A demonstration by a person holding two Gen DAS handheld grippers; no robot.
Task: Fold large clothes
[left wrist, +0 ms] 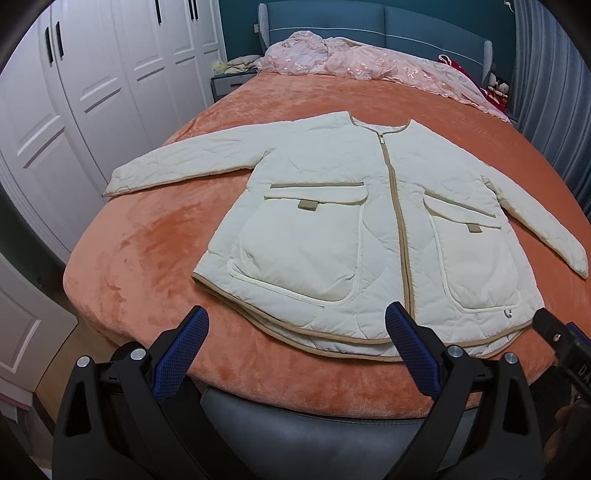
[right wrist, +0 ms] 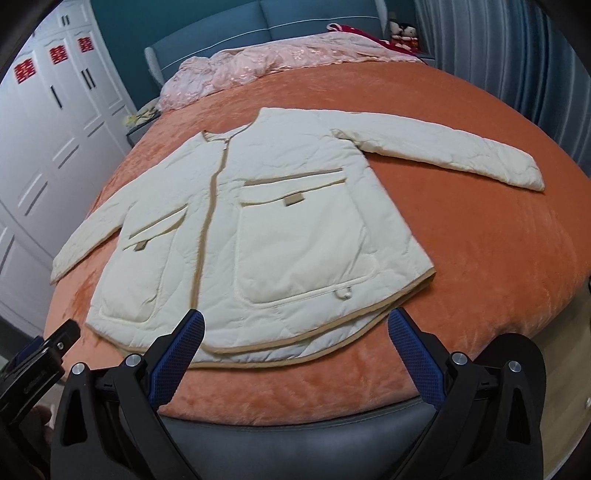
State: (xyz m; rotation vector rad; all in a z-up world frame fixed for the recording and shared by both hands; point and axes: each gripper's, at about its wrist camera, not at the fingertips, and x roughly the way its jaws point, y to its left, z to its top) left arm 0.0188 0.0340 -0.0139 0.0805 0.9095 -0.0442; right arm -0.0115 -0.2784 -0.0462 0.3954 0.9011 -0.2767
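With left gripper [left wrist: 297, 328] and right gripper [right wrist: 295, 328] both spread wide and empty, treat quilted jacket [left wrist: 354, 221], lying flat on orange bedspread [left wrist: 147, 258], as soft, light, puffy; grasp at sleeve cuffs or hem corners.

The back of the white jacket [left wrist: 332, 221] lies against the orange bed cover [left wrist: 147, 258] and cannot be seen. The right gripper [left wrist: 565, 347] is cut off by the picture's edge, so its fingers cannot be seen there. The toys [right wrist: 402, 31] by the headboard are too small to tell.
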